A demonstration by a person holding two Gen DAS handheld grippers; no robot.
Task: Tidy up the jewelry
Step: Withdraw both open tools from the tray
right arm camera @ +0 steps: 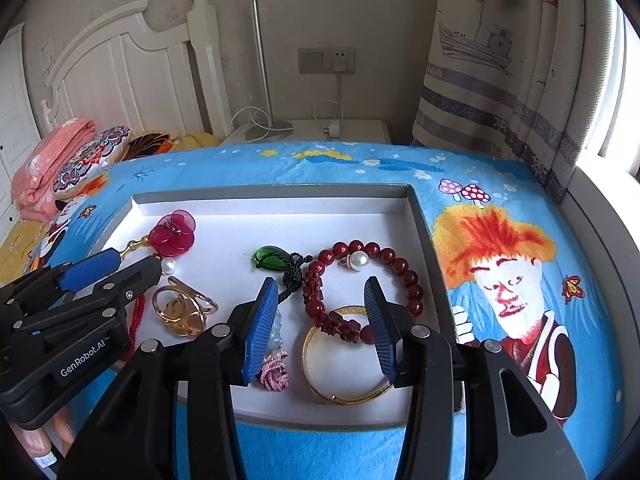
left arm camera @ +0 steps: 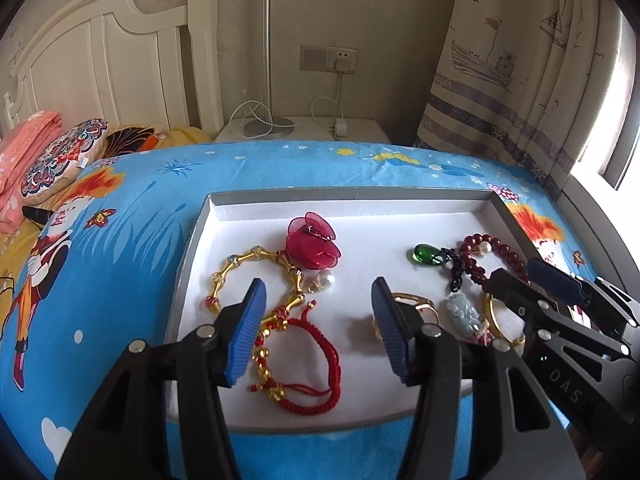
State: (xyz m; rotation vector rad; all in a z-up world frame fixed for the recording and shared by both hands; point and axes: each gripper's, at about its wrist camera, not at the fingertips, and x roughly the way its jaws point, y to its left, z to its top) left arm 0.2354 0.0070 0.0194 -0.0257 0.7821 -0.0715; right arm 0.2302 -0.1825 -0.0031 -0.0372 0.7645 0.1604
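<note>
A grey-rimmed tray [left arm camera: 208, 208] with a white lining lies on the bed and holds loose jewelry. My left gripper [left arm camera: 318, 300] is open above a red cord bracelet [left arm camera: 316, 360], beside a gold link bracelet [left arm camera: 248, 260] and a red flower brooch [left arm camera: 312, 246]. My right gripper [right arm camera: 321, 292] is open over a dark red bead bracelet [right arm camera: 400, 264] and a gold bangle [right arm camera: 344, 396]; the pads touch neither. A green glass pendant [right arm camera: 270, 258] and a gold knot ring [right arm camera: 182, 308] lie between the two grippers. A pale jade pendant [left arm camera: 462, 312] is partly hidden.
The tray rests on a blue cartoon bedsheet [right arm camera: 500, 184]. Pillows [left arm camera: 60, 156] and a white headboard [left arm camera: 120, 60] are at the far left. A nightstand with a lamp [left arm camera: 268, 128] stands behind the bed, with a curtain [left arm camera: 500, 60] at the right. A fingertip [right arm camera: 36, 440] shows at the lower left.
</note>
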